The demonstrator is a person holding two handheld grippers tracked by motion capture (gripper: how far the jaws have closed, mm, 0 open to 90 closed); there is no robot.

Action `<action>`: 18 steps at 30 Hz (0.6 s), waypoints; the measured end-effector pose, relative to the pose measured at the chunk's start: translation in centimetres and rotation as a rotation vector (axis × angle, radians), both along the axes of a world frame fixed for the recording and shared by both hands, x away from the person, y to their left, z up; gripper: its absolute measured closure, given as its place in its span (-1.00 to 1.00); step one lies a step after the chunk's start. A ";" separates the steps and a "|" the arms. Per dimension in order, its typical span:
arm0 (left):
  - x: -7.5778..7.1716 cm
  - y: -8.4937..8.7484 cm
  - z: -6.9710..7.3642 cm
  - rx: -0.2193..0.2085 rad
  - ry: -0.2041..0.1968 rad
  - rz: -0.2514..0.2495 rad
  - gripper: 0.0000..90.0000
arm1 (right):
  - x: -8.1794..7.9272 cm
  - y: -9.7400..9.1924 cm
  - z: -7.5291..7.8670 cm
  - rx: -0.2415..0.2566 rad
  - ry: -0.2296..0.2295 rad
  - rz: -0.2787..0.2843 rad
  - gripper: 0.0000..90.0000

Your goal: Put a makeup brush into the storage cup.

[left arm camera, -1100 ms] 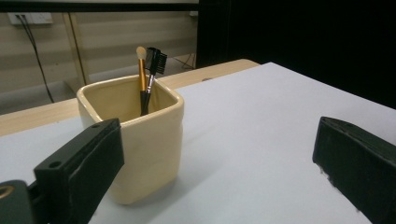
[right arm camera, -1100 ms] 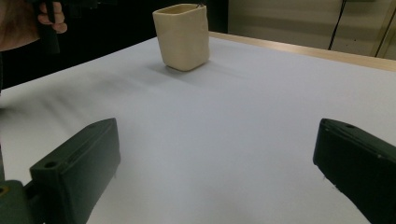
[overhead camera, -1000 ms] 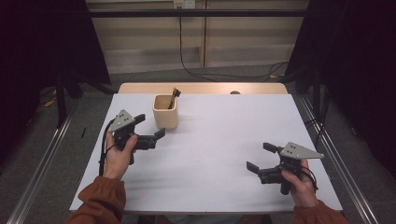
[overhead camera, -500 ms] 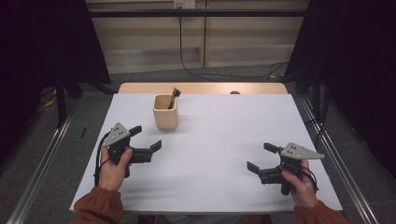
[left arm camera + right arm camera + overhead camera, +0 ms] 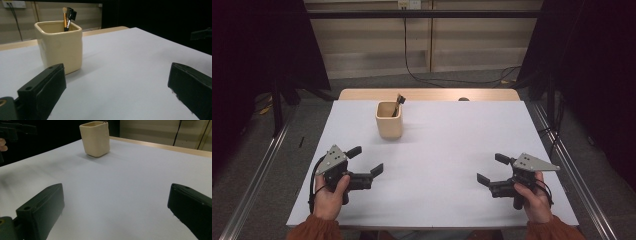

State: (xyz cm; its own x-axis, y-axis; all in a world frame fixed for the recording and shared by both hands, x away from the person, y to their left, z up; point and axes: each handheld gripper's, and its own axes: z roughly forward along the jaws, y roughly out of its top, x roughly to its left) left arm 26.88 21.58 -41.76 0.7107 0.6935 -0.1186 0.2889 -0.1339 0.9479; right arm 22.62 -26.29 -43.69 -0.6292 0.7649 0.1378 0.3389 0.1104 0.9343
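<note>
On the table (image 5: 447,150): a white sheet is covering the top, and a strip of bare pale wood is showing along the far edge.
Cup (image 5: 389,120): a cream, square-sided cup is standing upright on the far left part of the sheet, well apart from both tools.
Brushes (image 5: 67,15): two small make-up brushes are leaning inside the cup, their heads sticking out above the rim.
Left tool (image 5: 364,161): a hand is holding it at the near left, jaws standing wide apart, gripping nothing and pointing towards the cup.
Right tool (image 5: 493,169): a hand is holding it at the near right, jaws spread open, gripping nothing.
Room: dark curtains are hanging to the left and right; a pale panelled wall is running along the far side, with a black cable (image 5: 412,70) trailing down onto the grey floor.
</note>
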 end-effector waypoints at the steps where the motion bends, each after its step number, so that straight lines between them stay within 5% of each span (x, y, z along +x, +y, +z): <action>1: -0.2 0.0 0.0 -0.009 0.004 0.011 -0.97 | 0.0 0.0 0.0 0.000 0.001 -0.002 -0.99; 18: -3.1 1.9 -0.8 0.000 0.017 0.011 -0.95 | -0.5 -0.4 -0.1 -0.001 0.002 -0.026 -0.99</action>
